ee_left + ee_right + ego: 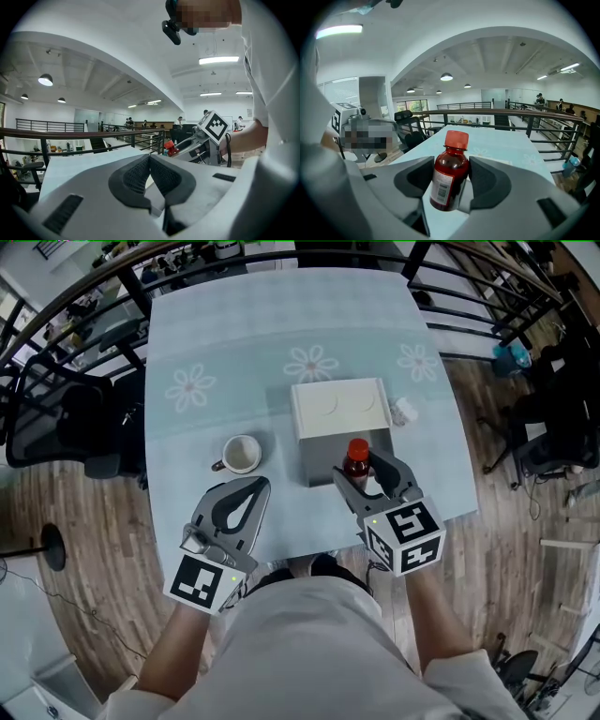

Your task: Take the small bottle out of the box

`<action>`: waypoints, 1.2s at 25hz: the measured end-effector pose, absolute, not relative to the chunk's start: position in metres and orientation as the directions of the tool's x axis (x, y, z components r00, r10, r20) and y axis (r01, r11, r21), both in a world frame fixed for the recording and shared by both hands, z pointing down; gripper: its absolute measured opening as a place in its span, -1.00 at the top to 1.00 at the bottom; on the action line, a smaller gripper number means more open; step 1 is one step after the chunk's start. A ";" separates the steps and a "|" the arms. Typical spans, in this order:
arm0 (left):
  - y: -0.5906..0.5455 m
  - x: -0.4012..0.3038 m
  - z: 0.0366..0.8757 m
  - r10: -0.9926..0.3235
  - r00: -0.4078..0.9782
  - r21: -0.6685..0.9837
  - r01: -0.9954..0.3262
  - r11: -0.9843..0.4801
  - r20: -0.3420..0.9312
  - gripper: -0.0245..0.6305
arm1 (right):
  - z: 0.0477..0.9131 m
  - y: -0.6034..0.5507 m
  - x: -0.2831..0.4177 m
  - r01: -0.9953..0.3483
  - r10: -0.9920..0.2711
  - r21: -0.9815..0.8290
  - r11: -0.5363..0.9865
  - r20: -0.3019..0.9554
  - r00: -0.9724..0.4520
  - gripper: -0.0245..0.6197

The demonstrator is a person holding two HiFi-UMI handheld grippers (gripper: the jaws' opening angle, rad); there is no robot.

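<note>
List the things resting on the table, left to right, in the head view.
Mug → box → small white object.

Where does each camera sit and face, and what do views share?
Head view: on the person's head, facing steeply down at the table, box and mug; left claw, right claw, arms and torso show.
Left gripper view: on the left claw, looking along its shut jaws, up toward the ceiling; the right arm shows at right.
Right gripper view: on the right claw, looking along jaws shut on the bottle, across the table to the railing; torso at left.
Shared: the bottle's cap, in all three.
</note>
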State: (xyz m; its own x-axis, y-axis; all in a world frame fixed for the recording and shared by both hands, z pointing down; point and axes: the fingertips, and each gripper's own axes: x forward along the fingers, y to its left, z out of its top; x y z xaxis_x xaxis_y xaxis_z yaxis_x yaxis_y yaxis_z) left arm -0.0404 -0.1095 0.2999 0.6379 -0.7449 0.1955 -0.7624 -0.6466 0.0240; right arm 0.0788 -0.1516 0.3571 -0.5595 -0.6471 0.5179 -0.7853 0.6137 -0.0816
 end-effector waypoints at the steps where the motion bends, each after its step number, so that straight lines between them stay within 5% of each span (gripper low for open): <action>1: -0.109 -0.040 0.298 -0.745 0.640 0.027 -0.762 -0.647 0.190 0.86 | 0.355 -0.150 0.079 -0.786 -0.651 -0.081 0.613 0.512 -0.560 0.16; 30: -0.116 -0.027 0.286 -0.727 0.664 0.005 -0.739 -0.674 0.175 0.86 | 0.319 -0.142 0.078 -0.784 -0.701 -0.051 0.619 0.415 -0.580 0.16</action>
